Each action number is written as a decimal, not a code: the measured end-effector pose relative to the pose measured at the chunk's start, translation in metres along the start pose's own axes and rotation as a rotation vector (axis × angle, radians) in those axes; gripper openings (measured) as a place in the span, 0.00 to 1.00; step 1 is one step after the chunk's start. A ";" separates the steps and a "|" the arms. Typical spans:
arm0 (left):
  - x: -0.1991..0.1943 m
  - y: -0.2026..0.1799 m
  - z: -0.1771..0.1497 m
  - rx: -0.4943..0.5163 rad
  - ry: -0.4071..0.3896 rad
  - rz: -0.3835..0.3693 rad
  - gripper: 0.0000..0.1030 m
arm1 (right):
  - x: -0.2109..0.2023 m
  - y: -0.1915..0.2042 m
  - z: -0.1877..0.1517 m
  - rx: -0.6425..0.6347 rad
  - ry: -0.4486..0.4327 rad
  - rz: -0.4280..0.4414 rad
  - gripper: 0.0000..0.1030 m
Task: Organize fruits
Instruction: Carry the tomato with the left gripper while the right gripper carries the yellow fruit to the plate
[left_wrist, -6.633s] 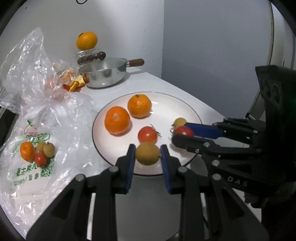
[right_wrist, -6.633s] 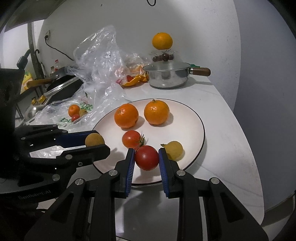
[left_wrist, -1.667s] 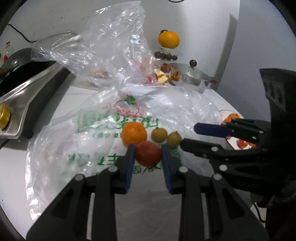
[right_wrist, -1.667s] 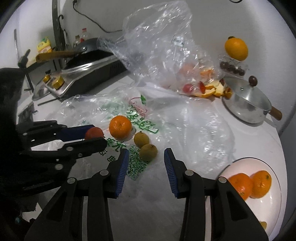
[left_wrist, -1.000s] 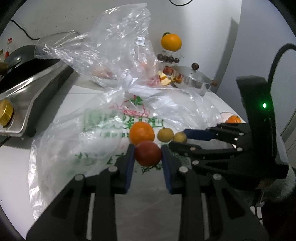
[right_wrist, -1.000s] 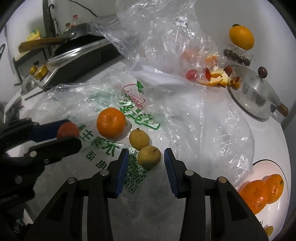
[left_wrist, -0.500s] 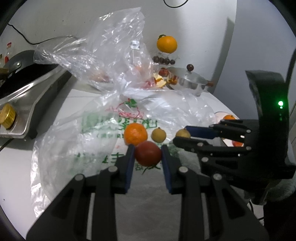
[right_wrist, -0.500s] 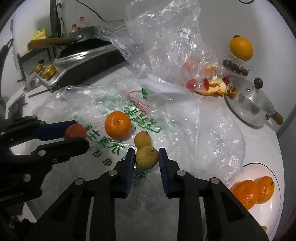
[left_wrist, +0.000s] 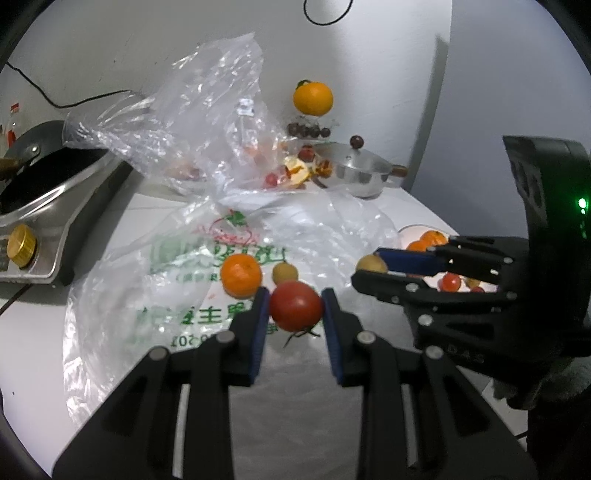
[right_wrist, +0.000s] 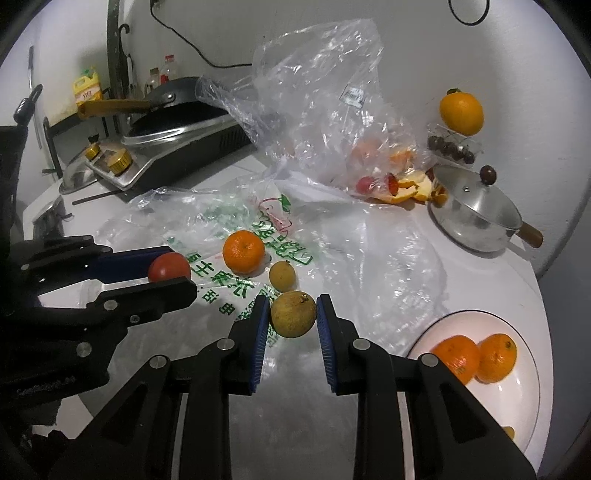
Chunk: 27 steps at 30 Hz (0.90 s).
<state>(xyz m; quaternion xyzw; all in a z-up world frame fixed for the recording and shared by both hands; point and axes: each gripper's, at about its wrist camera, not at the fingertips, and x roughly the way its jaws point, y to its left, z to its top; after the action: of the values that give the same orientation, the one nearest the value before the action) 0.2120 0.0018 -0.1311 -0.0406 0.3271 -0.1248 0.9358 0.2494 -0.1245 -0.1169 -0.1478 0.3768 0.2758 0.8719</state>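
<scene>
While both jaws grip fruit, each load hangs over the printed clear plastic bag (right_wrist: 236, 229).
Left gripper (left_wrist: 293, 314) clamps a round red tomato (left_wrist: 295, 305); right gripper (right_wrist: 291, 320) pinches a yellow-brown round fruit (right_wrist: 293, 314), probably bound for the white plate (right_wrist: 517, 402).

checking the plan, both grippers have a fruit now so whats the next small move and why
Probably carry both fruits toward the plate. The left gripper is shut on the tomato, the right gripper on the yellow-brown fruit, and two oranges already sit on that plate.
</scene>
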 end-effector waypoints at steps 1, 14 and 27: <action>0.000 -0.002 0.000 0.002 0.000 -0.001 0.28 | -0.004 -0.001 -0.001 0.003 -0.005 0.001 0.27; -0.004 -0.030 0.005 0.041 -0.011 0.019 0.28 | -0.032 -0.018 -0.014 0.036 -0.053 -0.004 0.27; -0.001 -0.065 0.009 0.085 -0.007 0.010 0.28 | -0.053 -0.048 -0.034 0.084 -0.082 -0.012 0.27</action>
<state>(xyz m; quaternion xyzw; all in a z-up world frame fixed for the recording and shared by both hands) 0.2036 -0.0603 -0.1131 0.0004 0.3187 -0.1337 0.9384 0.2284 -0.1982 -0.0979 -0.1020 0.3511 0.2602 0.8937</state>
